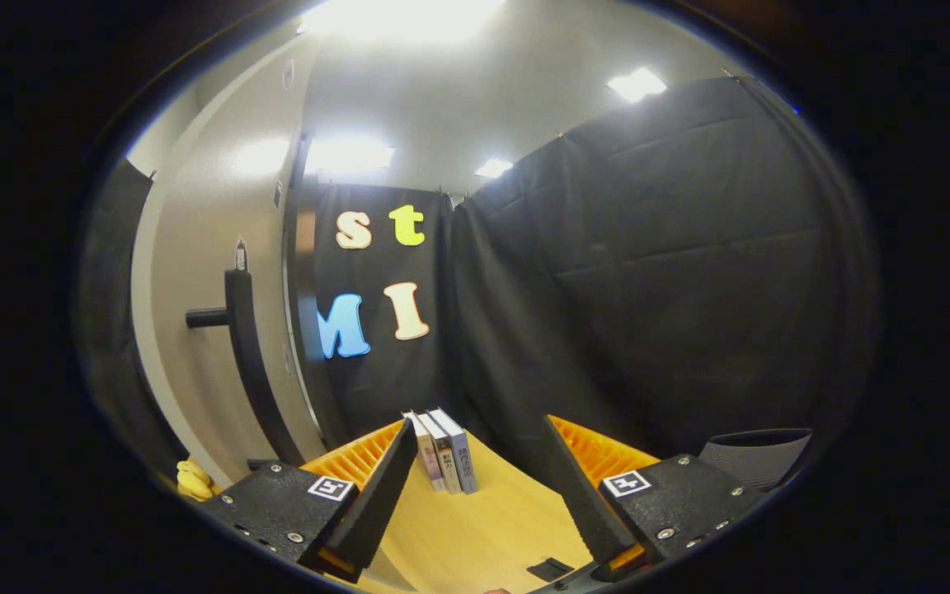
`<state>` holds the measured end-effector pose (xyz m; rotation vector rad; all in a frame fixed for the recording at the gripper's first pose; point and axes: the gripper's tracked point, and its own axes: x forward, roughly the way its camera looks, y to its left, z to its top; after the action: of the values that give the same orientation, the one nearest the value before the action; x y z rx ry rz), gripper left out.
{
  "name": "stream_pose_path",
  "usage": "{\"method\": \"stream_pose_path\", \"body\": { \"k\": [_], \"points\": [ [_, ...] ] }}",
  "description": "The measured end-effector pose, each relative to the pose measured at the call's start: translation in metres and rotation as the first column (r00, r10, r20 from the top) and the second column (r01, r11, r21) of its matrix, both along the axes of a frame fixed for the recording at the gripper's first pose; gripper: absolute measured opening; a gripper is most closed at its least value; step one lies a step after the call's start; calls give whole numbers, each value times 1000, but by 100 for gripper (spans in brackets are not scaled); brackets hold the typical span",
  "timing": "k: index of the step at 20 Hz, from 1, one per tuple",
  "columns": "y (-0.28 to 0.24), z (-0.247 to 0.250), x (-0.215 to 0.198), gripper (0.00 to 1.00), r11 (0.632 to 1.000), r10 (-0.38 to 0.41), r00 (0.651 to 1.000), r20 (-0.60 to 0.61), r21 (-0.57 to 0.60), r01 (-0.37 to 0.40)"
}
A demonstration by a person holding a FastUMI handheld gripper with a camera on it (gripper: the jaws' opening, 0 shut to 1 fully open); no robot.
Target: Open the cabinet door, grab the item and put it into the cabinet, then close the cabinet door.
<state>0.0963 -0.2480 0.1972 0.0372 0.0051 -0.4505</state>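
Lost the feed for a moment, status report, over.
Gripper open, holding nothing. Three books upright on table, just ahead between fingers. Cabinet door beyond, off to one side. Path clear.

Handheld gripper (475, 487) with two wedge-shaped fingers (376, 495), ribbed plates behind them, textured carriage blocks (277, 507) studded with silver screws, a square black-and-white marker tag (331, 487) on each block

Looked like a recording booth set up inside an office-type room. Black cloth walls (648, 272) hung around a light wood tabletop (475, 528). Recessed ceiling light panels (636, 83) and white ceiling above. Pale door with long dark bar handle (248, 363) beside the cloth. Three books (444, 450) stood upright on the tabletop.
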Motion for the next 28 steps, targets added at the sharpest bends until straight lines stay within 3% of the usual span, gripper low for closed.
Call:
{"method": "stream_pose_path", "body": {
  "k": [3,4,8,12,21,28],
  "points": [
    [13,-2,7,94,1000,11,1000,7,1,-11],
    [13,2,4,82,1000,4,1000,19,-6,-4],
    [18,-2,3,81,1000,2,1000,16,8,-2],
    [28,5,-3,80,998,-26,1000,10,-53,26],
    [109,-4,0,80,991,130,991,-8,-30,-130],
    [192,-9,19,80,959,281,960,-20,-32,-281]
  ]
}}
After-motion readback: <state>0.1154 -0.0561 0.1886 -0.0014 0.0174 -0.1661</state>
